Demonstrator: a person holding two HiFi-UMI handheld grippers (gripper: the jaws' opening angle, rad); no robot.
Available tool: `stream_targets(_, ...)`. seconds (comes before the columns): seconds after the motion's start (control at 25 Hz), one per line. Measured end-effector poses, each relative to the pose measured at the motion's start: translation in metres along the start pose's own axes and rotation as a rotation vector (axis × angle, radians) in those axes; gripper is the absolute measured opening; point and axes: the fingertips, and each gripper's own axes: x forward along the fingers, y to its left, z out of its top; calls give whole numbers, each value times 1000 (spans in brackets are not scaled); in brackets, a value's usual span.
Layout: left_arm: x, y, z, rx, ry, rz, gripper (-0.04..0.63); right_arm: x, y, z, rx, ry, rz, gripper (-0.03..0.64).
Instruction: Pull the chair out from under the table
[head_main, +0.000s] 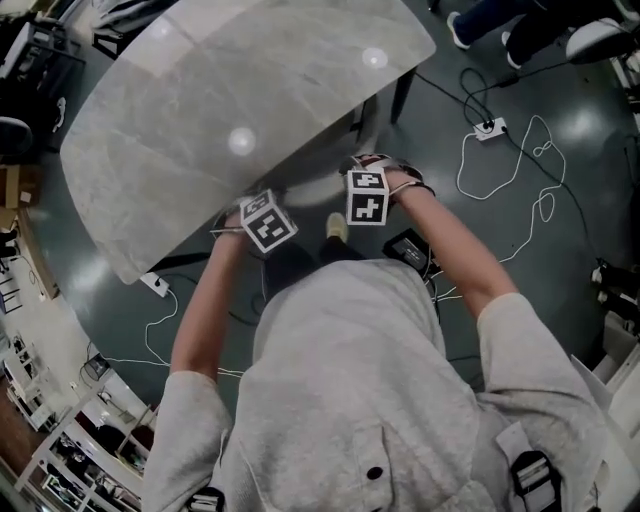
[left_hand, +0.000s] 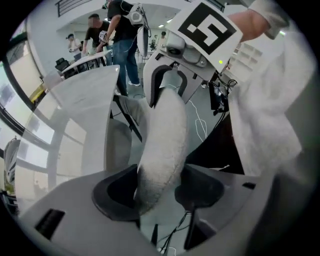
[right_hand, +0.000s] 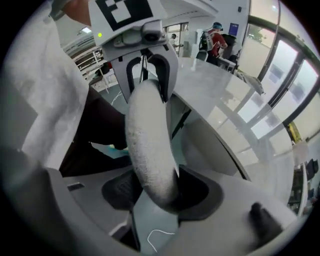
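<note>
The chair (head_main: 312, 187) is tucked under the near edge of the pale marble bench (head_main: 240, 90). From the head view only its padded back rail (left_hand: 165, 135) shows, a light curved bar just clear of the bench top.

The left hand-held gripper (head_main: 262, 215) points steeply down over the left part of that rail, and the right hand-held gripper (head_main: 368, 190) does the same over the right part, the two near each other with a stretch of rail between them.

In the left gripper view the left hand-held gripper (left_hand: 160, 192) has its jaws spread wide – the fuzzy rail runs straight through the gap and fills most of it, straddled and not clamped. The right hand-held gripper (left_hand: 172, 75) sits farther along the same rail.

The right gripper view matches: the right hand-held gripper (right_hand: 160, 192) is released, with its jaws wide apart on either side of the rail (right_hand: 147, 135).

White cables (head_main: 530, 190) and a power strip (head_main: 489, 128) lie on the dark floor (head_main: 590, 180) to the right.
</note>
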Motion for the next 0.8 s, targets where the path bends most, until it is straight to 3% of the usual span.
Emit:
stream_targets(0.16,21,4,6,9,35,-60,265,25,-2,-10,-153,129,-1,192)
stream_targets(0.28,34,3,-2,127,111,-47,257,34,1,-12,-241,149,-18,191)
stream_targets(0.36,39,3,-8,228,151,-18,203,35,0,-6,-240,108,-31,190)
stream_targets(0.48,41,0,-4,267,101,-43,190,35,-3,-2,-251,54,-74,179)
stream_targets(0.56,41,-1,-2,268,66,-54,189,34,-4,-1,-291,44,-98,134)
stream_targets(0.8,41,-1,0,291,42,-13,150,35,-1,-2,-334,68,-95,104)
